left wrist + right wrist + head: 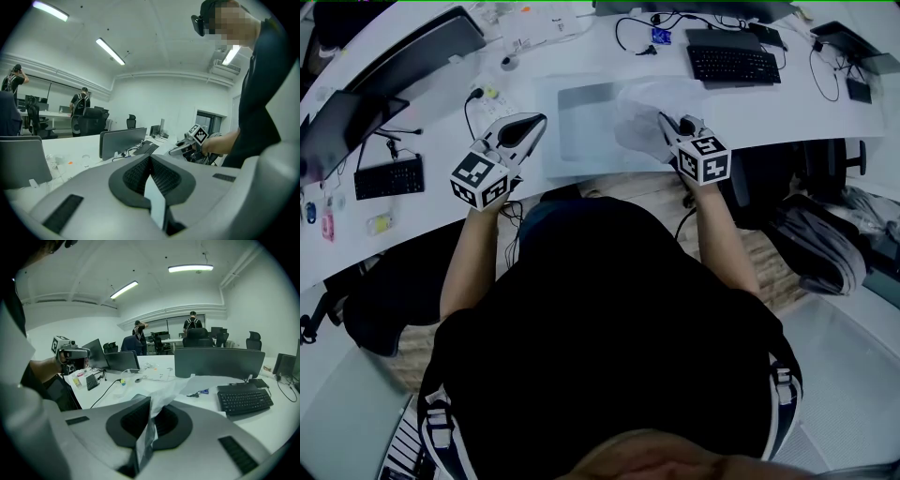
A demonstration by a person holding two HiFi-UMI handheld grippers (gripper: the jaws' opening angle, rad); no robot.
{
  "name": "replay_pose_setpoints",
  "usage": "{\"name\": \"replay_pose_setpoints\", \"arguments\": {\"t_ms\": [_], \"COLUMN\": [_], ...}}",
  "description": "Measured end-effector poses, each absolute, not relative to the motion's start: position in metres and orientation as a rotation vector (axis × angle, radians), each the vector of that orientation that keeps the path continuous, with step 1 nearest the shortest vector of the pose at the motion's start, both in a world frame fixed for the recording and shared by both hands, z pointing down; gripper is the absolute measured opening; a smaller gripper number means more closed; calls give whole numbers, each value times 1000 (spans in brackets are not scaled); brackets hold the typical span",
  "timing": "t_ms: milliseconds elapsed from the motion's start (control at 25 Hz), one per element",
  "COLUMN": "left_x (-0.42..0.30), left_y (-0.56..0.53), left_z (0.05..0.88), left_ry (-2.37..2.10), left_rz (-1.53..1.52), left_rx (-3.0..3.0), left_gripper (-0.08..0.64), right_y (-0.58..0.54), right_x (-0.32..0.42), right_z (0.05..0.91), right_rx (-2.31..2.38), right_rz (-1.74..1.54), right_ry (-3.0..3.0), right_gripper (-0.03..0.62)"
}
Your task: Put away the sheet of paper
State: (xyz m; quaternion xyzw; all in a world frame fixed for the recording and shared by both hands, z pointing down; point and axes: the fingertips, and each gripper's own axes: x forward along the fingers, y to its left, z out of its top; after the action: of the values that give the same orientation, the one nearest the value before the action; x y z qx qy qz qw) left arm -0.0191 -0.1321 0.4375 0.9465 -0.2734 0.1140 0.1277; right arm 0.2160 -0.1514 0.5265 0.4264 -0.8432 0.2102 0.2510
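Paper first. Saw sheet of paper (661, 101) over the desk (787, 111), bent and floppy, just beside a flat grey pad (586, 122). Couldn't tell if the far end touched the desk. Pinched by one edge only in right gripper (668, 124), jaws shut tight on it, w/ the sheet poking up between the pads (130, 420). Left gripper (534, 124) shut too, nothing seen in it, well apart from the sheet, so no help on the other side.

Could have gone wrong a few ways, prob.:
- Could have slipped out, since held by such a small bit.
- Could have creased or torn if pulled fast or dragged on the desk.
- Could have folded under itself when laid down, w/ the far end sagging and no 2nd grip.
- Could have bumped the keyboard (733, 64) & cables near it.

Needed slow, low moves.
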Motion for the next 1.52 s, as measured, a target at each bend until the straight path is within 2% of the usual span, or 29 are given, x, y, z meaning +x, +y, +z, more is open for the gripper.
{"name": "replay_pose_setpoints", "arguments": {"t_ms": [1520], "left_x": [-35], "left_y": [-158], "left_z": [479], "left_ry": [-760], "left_rz": [358], "left_rx": [2629], "left_gripper": [21], "right_y": [-182], "right_x": [197], "right_z": [640], "right_rx": [1021], "right_rz": [856], "right_ry": [-2162], "right_gripper": [15]}}
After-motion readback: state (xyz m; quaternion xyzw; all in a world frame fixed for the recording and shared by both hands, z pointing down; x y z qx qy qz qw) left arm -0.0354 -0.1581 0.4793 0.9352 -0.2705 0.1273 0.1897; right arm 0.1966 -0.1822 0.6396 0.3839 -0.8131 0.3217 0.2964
